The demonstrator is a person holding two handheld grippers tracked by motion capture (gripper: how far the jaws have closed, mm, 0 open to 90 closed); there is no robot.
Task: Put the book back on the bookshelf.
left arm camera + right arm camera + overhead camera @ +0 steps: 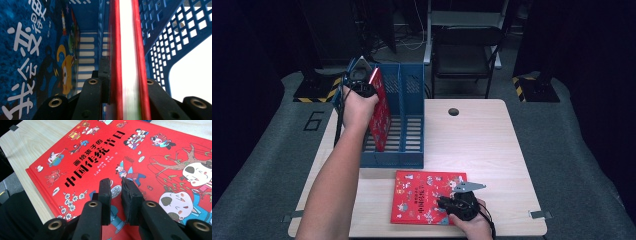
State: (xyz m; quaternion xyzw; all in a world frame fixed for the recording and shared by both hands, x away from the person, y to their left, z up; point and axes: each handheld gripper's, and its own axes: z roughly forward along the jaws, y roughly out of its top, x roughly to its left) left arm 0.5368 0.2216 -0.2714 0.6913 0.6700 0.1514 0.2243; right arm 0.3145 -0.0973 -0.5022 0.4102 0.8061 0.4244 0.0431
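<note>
3 books: 2 red, 1 blue. Left gripper [368,86] clamps upright red book [380,111] by top edge, inside blue file rack [412,125] with 3 slots. Blue book [30,62] with white Chinese writing stands just beside it. Flat red book [428,196] lies on table [482,145], black Chinese title. Right gripper [119,185] rests on its cover, jaws nearly together, holding nothing. Black chair [466,50] behind table.
</note>
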